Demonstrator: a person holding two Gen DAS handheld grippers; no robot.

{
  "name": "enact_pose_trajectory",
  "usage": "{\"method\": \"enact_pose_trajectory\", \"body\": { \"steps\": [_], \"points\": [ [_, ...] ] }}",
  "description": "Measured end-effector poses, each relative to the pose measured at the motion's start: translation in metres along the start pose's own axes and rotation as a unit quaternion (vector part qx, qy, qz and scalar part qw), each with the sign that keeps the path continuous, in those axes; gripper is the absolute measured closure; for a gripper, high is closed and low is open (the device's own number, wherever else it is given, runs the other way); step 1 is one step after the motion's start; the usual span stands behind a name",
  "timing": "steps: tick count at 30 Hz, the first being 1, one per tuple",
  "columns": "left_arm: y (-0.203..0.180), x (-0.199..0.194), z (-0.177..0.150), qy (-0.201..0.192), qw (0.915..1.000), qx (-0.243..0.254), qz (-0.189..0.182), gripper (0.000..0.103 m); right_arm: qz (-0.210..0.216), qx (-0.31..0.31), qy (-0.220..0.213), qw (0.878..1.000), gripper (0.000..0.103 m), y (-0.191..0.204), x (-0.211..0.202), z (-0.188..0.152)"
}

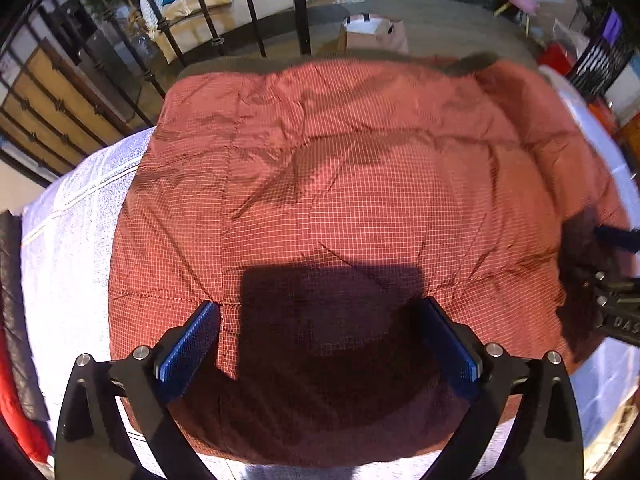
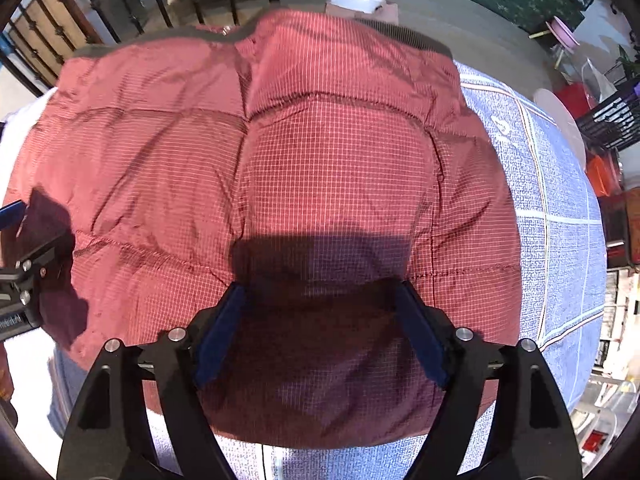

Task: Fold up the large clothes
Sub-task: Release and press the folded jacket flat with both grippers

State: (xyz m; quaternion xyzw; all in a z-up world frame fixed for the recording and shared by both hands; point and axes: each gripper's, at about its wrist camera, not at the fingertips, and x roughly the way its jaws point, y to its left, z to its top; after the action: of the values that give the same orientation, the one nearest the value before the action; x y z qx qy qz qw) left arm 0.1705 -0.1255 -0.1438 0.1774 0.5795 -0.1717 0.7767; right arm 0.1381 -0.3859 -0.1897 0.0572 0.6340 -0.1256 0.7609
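Between the blue pads of our left tool (image 1: 320, 340) there is only shadowed red cloth below: its jaws stand spread wide and grasp nothing, hanging above the near hem of the red quilted jacket (image 1: 340, 180). Our right tool (image 2: 324, 332) is released too, jaws well apart over the same garment, no fabric pinched between them; whether either tool brushes the cloth we cannot tell. Each tool shows at the edge of the other's view, so we judge them close together over the jacket's near part. The jacket lies spread and puffy on the pale blue checked bedspread (image 2: 560, 208), one flap laid over the middle along a raised seam. We think the padding may spring that fold open once nothing pins it, and slick shell fabric may slide on the bedspread if we pinch only the top layer. Beyond stands a black iron bed rail (image 1: 300, 4).
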Motion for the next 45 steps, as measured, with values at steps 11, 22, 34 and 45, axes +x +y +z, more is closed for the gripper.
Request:
{"method": "enact_pose_trajectory", "body": {
  "steps": [11,22,34,45],
  "points": [
    [0.026,0.024,0.004,0.027,0.9972,-0.048,-0.050,0.005,-0.010,0.001,0.016,1.000,0.009,0.004,0.025,0.015],
    [0.030,0.034,0.005,0.034,0.9970,-0.045,-0.054,0.004,0.005,0.009,0.031,0.999,0.005,-0.009,0.043,0.036],
    [0.054,-0.024,-0.019,0.003,0.9927,-0.104,-0.061,0.006,0.019,0.009,-0.001,1.000,0.005,-0.016,0.028,0.021],
    [0.136,-0.068,-0.095,-0.027,0.9812,-0.191,-0.012,0.006,0.055,0.057,-0.051,0.996,0.006,-0.050,-0.028,-0.029]
  ]
}}
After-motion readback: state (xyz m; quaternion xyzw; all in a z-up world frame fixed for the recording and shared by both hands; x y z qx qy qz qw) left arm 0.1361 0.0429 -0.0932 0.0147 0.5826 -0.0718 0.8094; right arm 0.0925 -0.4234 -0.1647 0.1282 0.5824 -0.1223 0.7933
